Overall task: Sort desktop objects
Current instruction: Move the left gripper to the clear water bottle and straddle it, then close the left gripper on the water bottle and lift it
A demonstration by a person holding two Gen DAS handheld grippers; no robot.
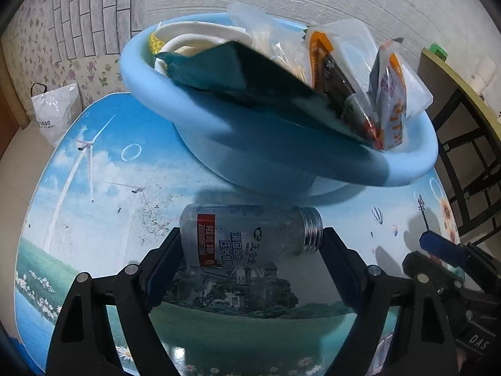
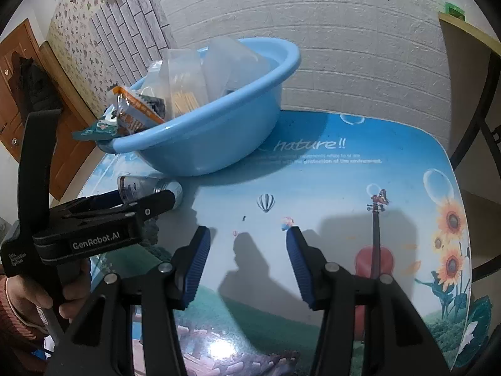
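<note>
Bottle (image 1: 250,235) lies on bench (image 1: 94,188); my left tongs (image 1: 250,244) straddle it wide, right tongs (image 2: 247,250) idle, half-open, empty.

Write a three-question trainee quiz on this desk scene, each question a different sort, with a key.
1. True or false: the clear bottle stands upright on the table.
2. Where do the snack packets sit? A) in the blue basin B) on the floor C) in the right claw
3. Fill in: the bottle lies between the fingers of the ___ claw.

Key: 1. False, it lies on its side. 2. A. 3. left; whether the pads press on it cannot be told.
</note>
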